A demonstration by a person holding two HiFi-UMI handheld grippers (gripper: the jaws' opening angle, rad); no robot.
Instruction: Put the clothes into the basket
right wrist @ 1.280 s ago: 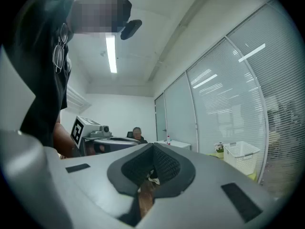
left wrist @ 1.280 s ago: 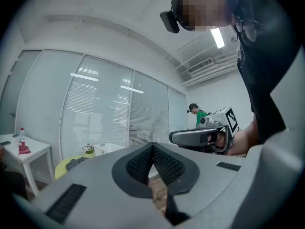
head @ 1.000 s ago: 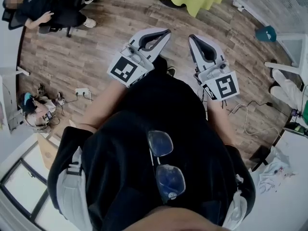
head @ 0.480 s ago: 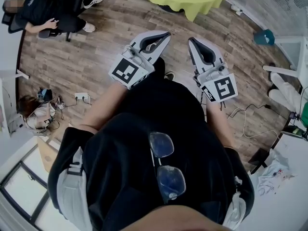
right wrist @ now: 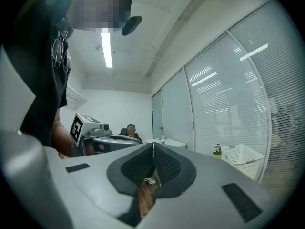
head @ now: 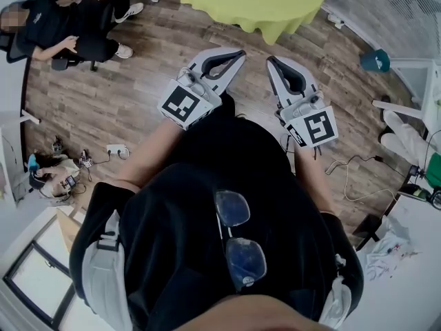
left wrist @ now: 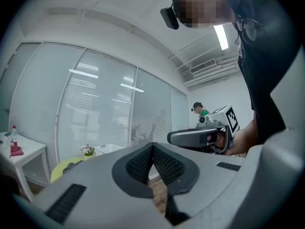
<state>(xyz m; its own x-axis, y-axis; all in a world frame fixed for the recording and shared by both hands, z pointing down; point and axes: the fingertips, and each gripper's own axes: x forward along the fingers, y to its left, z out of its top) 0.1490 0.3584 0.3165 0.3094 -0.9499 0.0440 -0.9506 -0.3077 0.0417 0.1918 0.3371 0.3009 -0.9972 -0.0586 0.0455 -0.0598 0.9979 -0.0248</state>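
Both grippers are held up in front of the person's chest, above the wooden floor. My left gripper is shut with nothing between its pads; in its own view the jaws meet at the tip. Beside it my right gripper is shut and empty too, its jaws closed. A white mesh basket stands at the right in the right gripper view. A table with a yellow-green cloth lies ahead; a dark item rests on it, too small to identify.
A seated person in black is at the far left. A power strip and cables lie on the floor at the left. A cable loop lies at the right, near a white table. A white side table stands by the window blinds.
The floor has slid down the head view and more of the yellow-green table shows at the top. Both grippers stay shut, in the same pose before the chest.
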